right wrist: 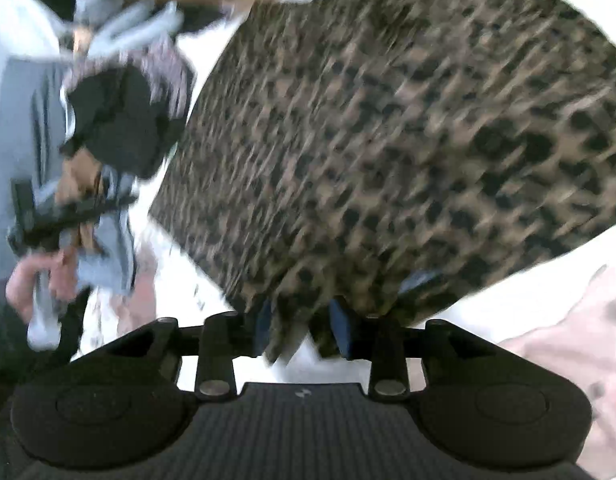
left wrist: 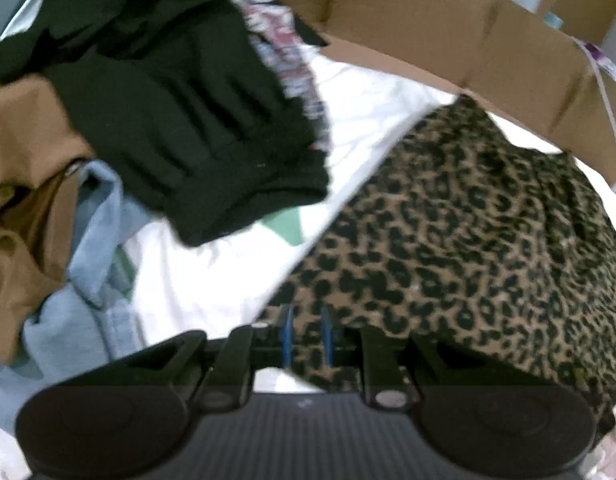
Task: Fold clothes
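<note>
A leopard-print garment (left wrist: 468,240) lies spread on a white surface (left wrist: 368,112). My left gripper (left wrist: 306,334) is shut on its near corner, blue pads close together with cloth between them. In the right wrist view the same leopard-print garment (right wrist: 388,132) fills the frame, blurred by motion. My right gripper (right wrist: 303,328) is shut on its near edge, and the cloth bunches between the blue pads (right wrist: 342,330). The left gripper (right wrist: 59,220) and the hand holding it show at the left.
A pile of clothes lies left of the garment: a black piece (left wrist: 179,120), a tan one (left wrist: 19,184), a light blue one (left wrist: 87,280) and a patterned one (left wrist: 291,60). A cardboard box (left wrist: 448,32) stands behind. A pink cloth (right wrist: 580,352) lies at the right.
</note>
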